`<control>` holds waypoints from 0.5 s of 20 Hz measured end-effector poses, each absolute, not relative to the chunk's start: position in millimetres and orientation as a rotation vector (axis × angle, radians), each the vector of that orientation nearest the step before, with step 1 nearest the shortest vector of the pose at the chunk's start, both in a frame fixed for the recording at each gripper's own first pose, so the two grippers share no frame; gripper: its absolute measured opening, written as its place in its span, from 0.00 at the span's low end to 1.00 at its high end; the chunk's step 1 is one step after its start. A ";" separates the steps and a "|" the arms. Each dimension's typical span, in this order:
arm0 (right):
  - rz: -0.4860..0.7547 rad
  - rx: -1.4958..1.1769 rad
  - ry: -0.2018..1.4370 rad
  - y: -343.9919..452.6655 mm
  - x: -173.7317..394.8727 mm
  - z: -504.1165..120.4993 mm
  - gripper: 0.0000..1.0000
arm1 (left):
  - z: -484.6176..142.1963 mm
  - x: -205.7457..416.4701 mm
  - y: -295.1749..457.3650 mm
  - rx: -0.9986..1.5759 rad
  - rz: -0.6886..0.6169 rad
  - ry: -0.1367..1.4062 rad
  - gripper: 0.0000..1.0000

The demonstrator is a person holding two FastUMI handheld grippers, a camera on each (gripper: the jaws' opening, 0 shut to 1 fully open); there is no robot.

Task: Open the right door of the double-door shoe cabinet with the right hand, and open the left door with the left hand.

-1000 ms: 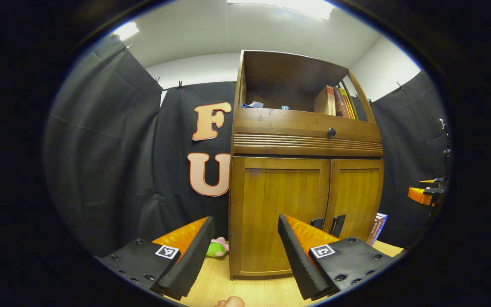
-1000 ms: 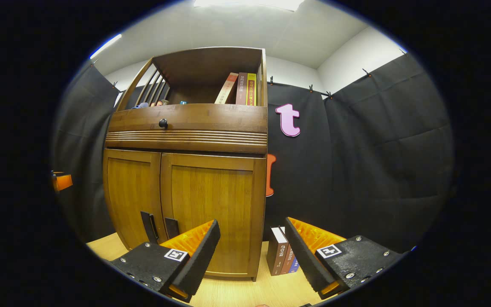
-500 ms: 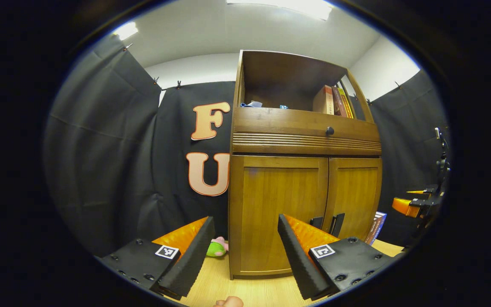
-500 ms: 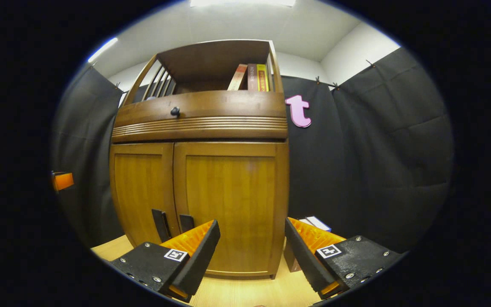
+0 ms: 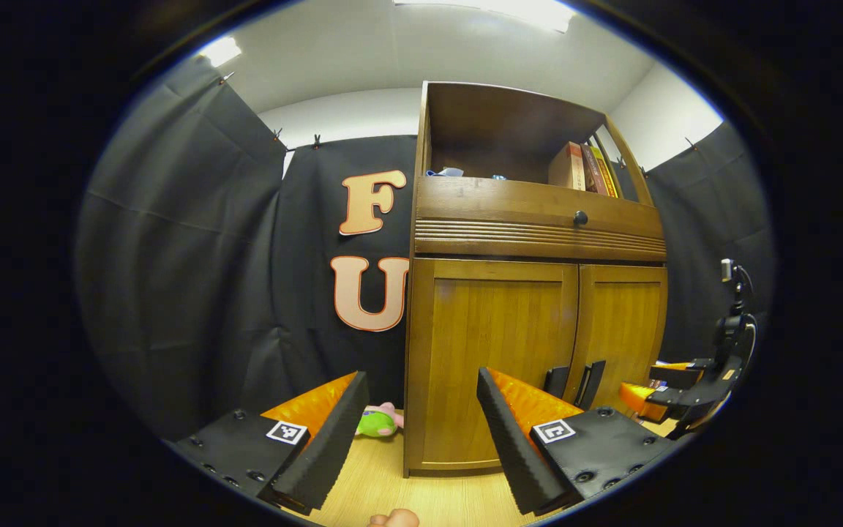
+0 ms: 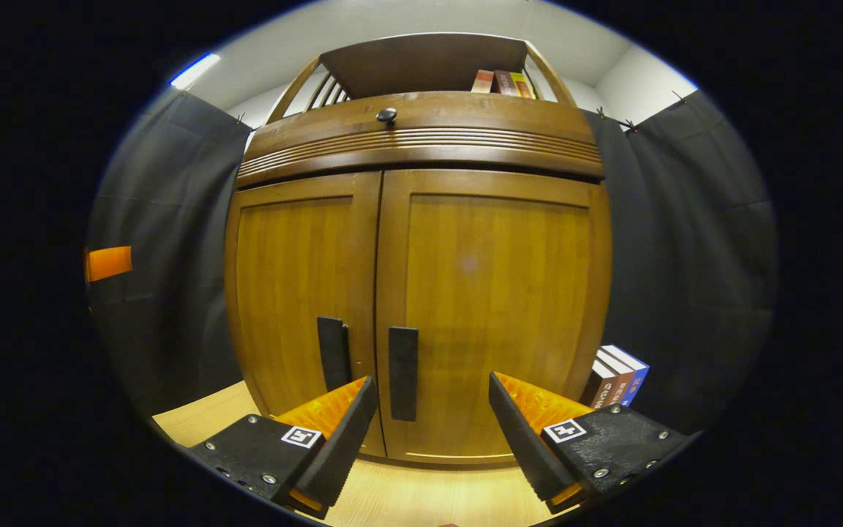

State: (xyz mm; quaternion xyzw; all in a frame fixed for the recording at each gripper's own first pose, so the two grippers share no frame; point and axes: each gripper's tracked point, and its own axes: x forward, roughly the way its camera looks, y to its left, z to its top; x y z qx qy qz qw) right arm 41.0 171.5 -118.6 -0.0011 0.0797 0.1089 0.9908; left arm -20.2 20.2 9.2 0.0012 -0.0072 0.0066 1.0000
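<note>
Your brown wooden double-door shoe cabinet (image 6: 421,241) stands on the pale wood-grain floor (image 6: 407,498) with both doors closed, their edges meeting at the centre seam; the right door (image 6: 491,307) carries a dark upright bar handle (image 6: 402,373) just beside the seam, and the left door (image 6: 297,293) carries its own dark bar handle (image 6: 334,353) on the other side of it. In the right gripper view, your right gripper (image 6: 432,424) has its jaws spread wide with nothing between them; the right door's handle sits just inside the near finger, its lower end level with the fingertips, and no finger touches it that you can see; the left door's handle lies just above that same finger. In the left gripper view, your left gripper (image 5: 421,424) is likewise spread wide and holds nothing; the cabinet's left door (image 5: 495,359) faces the gap between the fingers, well apart from them, and both handles (image 5: 575,379) lie beyond the far finger; your right gripper (image 5: 656,391) shows low beside the right door (image 5: 623,322). Above the doors runs a ribbed drawer front with a round dark knob (image 6: 386,115); the open shelf on top holds upright books (image 5: 584,167). A green and pink soft toy (image 5: 380,422) lies on the floor beside the cabinet's left side; more books (image 6: 615,377) stand by its right side.
</note>
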 end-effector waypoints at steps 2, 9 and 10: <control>0.219 -0.001 0.162 184.4 50.2 -124.3 0.95 | 7.7 -20.8 20.2 0.004 0.010 -0.013 0.95; 0.203 0.031 0.186 197.8 92.6 -147.2 1.00 | 7.9 -26.2 26.7 0.014 0.029 -0.017 0.95; 0.199 0.032 0.186 197.8 99.3 -149.9 0.97 | 7.5 -26.8 27.6 0.015 0.032 -0.018 0.95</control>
